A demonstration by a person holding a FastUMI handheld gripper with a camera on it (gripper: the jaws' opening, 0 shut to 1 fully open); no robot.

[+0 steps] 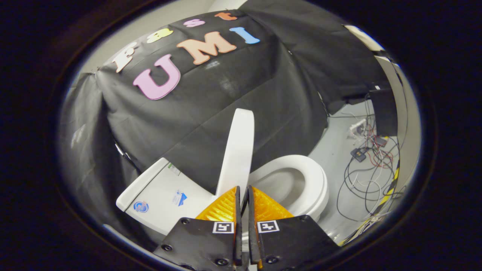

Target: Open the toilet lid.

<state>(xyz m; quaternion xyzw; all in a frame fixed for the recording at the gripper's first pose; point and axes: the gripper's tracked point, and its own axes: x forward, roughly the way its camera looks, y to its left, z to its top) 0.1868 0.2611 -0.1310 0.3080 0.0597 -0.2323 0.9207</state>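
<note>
Closed jaws of gripper (243, 194), raised toilet lid (238, 150) just ahead

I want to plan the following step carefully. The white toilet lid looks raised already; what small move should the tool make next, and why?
Probably a short push of the lid toward the tank, then withdraw. The white plastic toilet lid stands nearly upright just beyond the tool, whose orange fingers are almost closed with nothing between them. The white oval seat lies uncovered, and the white tank sits behind the lid.

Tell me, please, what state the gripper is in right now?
Gripper: shut, its orange fingers nearly together with nothing between them; the raised white plastic toilet lid stands just ahead.
</note>
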